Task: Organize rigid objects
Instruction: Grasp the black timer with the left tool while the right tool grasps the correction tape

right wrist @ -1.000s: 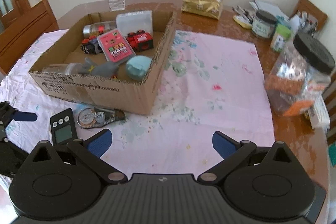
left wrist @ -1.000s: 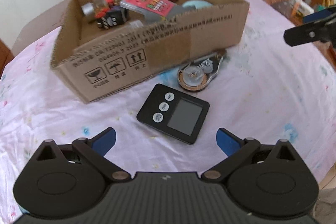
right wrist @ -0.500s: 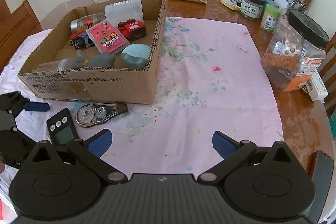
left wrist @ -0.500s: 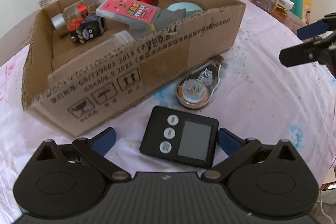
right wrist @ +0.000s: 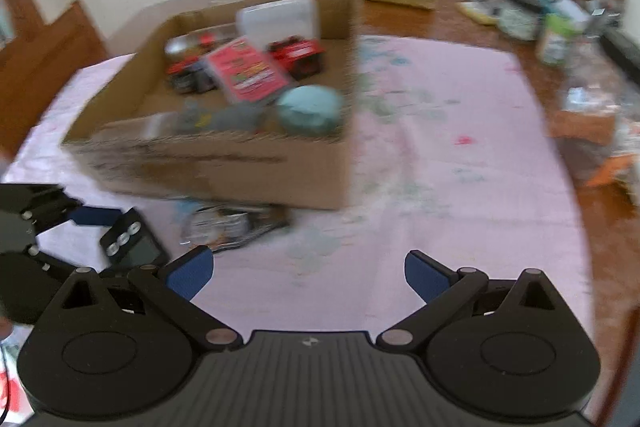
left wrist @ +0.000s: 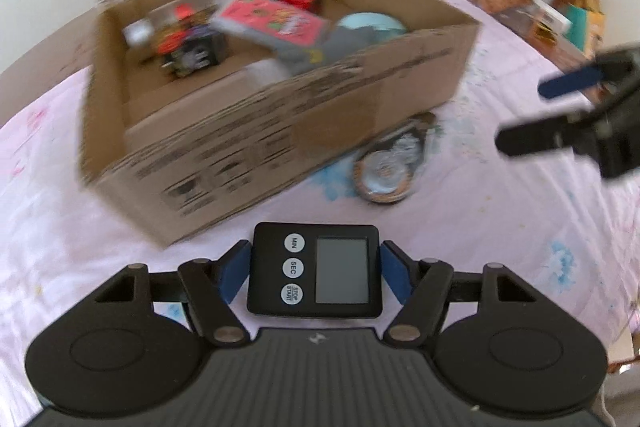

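1. Open brown cardboard box (left wrist: 276,131) full of toys; bare pink floral tablecloth (right wrist: 460,187) right of it.
2. Left gripper (left wrist: 314,271) clamps the flat black digital timer (left wrist: 314,271) just before the box's near wall.
3. Right gripper (right wrist: 308,273) gapes wide, holding nothing.

"MIN", "SEC", "STOP START" on timer (left wrist: 313,270)

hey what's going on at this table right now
A person is tidying loose items into a cardboard box. The left gripper has closed its blue pads on a black digital timer on the pink tablecloth. The right gripper is open and empty. A tape dispenser lies beside the box.
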Motion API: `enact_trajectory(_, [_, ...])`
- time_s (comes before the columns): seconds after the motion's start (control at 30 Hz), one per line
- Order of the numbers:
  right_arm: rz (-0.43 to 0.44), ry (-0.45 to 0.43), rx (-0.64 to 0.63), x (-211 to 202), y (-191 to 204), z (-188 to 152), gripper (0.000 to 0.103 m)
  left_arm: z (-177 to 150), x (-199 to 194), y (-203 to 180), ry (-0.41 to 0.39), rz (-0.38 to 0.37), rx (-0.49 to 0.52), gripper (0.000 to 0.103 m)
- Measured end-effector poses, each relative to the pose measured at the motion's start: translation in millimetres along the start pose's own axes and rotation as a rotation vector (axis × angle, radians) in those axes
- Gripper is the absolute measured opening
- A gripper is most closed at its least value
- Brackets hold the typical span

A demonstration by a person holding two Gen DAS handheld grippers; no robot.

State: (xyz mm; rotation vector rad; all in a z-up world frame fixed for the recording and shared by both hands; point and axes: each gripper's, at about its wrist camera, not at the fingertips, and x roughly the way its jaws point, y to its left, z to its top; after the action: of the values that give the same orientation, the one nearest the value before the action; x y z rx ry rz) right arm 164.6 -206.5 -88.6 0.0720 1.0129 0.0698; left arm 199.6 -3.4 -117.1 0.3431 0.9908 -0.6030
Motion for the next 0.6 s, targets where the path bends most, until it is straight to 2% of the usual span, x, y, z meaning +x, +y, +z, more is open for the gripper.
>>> enact_trajectory(0.1, [0.014, 0.005, -0.055, 14, 15, -5, 0.103, -10, -6, 17, 0.003, 0.051, -0.083, 0.069])
enact_trajectory(0.27, [-0.016, -0.003, -0.159, 38, 38, -10, 0.103, -21, -12, 47, -0.014, 0.121, -0.198, 0.069])
enact_trajectory(0.43, [-0.026, -0.007, -0.190, 55, 49, -10, 0.103, -24, -13, 52, -0.005, 0.127, -0.198, 0.078])
enact_trajectory(0.6, [-0.027, -0.027, -0.202, 61, 56, -5, 0.103, -30, -16, 53, -0.008, 0.122, -0.198, 0.081])
